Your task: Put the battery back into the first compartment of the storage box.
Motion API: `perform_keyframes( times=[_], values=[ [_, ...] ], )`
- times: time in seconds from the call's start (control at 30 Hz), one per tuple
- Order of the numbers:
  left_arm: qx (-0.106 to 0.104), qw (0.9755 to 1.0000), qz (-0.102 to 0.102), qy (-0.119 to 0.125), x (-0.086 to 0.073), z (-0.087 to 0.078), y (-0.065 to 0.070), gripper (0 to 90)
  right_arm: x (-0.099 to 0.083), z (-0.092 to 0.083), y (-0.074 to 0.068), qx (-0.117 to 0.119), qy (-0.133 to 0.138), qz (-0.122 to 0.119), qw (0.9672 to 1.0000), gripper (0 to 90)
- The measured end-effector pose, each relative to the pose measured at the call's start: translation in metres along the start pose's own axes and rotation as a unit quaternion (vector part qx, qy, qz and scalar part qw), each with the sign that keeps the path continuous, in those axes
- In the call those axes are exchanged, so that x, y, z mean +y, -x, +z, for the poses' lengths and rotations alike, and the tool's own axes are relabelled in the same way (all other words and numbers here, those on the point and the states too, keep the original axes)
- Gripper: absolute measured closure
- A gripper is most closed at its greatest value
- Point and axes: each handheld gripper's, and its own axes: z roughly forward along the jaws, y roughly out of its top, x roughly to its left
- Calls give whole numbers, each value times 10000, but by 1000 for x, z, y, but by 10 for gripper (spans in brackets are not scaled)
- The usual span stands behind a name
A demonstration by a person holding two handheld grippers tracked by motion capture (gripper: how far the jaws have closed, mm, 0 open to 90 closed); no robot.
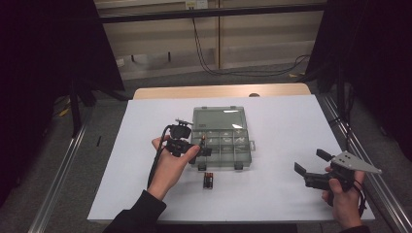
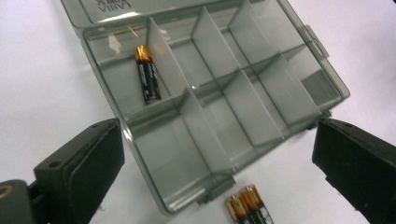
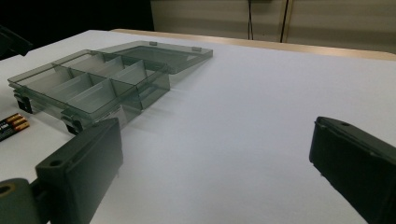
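A clear grey compartment box (image 1: 228,145) lies open mid-table, its lid (image 1: 217,117) folded back. In the left gripper view one battery (image 2: 148,74) rests in the far-left compartment of the box (image 2: 243,107). Two more batteries (image 2: 247,210) lie side by side on the white table just in front of it, also seen in the high view as batteries (image 1: 208,180). My left gripper (image 1: 203,148) hovers open over the box's left end, nothing between its jaws (image 2: 215,158). My right gripper (image 1: 311,161) is held open low over the table's right front, well away from the box (image 3: 93,84).
The white table cover (image 1: 282,121) has bare room right of the box. A wooden table edge (image 1: 218,91) runs along the back. Metal rails (image 1: 350,141) flank the table. Cables (image 1: 214,68) lie on the floor behind.
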Motion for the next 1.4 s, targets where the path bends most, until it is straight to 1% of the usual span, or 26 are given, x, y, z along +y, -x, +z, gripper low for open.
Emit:
perform_keyframes(
  times=[0.03, 0.33, 0.37, 0.4, 0.47, 0.57, 0.6, 0.67, 0.77, 0.8, 0.9, 0.97, 1.0, 1.03, 1.13, 1.17, 1.27, 1.4],
  values=[
    [3, 10000, 31, -9, -1, -1, 1, 26, 0, 0, 0, 10, -10, 5, 10000, 21],
    [-12, 10000, 54, 23, -11, -7, 7, 35, 0, 0, -1, 13, -20, 17, 10000, 20],
    [-40, 10000, 57, 7, -12, -7, 7, 38, 0, 0, -1, 14, -22, 27, 10000, 20],
    [-25, 10000, 37, 21, -13, -7, 8, 43, 0, 0, -1, 12, -21, 22, 10000, 20],
    [-20, 10000, 64, -9, -16, -8, 9, 52, 0, 0, -1, 19, -34, 34, 10000, 20],
    [-53, 10000, 36, 5, -20, -10, 10, 67, 0, 0, -1, 17, -40, 49, 10000, 20],
    [-60, 10000, 71, -4, -21, -11, 11, 72, 0, 0, -1, 18, -33, 43, 10000, 20],
    [-89, 9999, 68, 20, -24, -12, 14, 81, 0, 0, -1, 19, -34, 43, 10000, 20],
    [-74, 9999, 115, 33, -28, -13, 17, 90, 0, 1, -1, 17, -32, 33, 10000, 20],
    [-97, 9999, 92, 48, -29, -14, 19, 95, 0, 1, -1, 19, -21, 14, 10000, 20],
    [-90, 9999, 127, 10, -32, -14, 21, 113, 0, 1, -2, 20, -31, 29, 10000, 20],
    [-76, 9998, 154, -56, -35, -13, 23, 139, 0, 1, -2, 18, -29, 24, 10000, 20],
    [-86, 9998, 145, -50, -36, -12, 25, 142, 0, 1, -2, 13, -24, 7, 10000, 20],
    [-49, 9999, 140, -55, -38, -12, 26, 148, 0, 1, -2, 14, -27, 5, 10000, 20],
    [-49, 9998, 147, -93, -42, -11, 28, 193, 0, 1, -2, 9, -26, -3, 10000, 20],
    [-18, 9999, 121, -94, -43, -10, 29, 218, 0, 1, -2, 9, -27, -2, 10000, 20],
    [8, 9997, 164, -160, -45, -9, 30, 278, 0, 1, -2, 1, -20, -5, 10000, 20],
    [-21, 9997, 126, -207, -49, -5, 30, 368, 0, 1, -2, -5, -21, -8, 10000, 20]
  ],
)
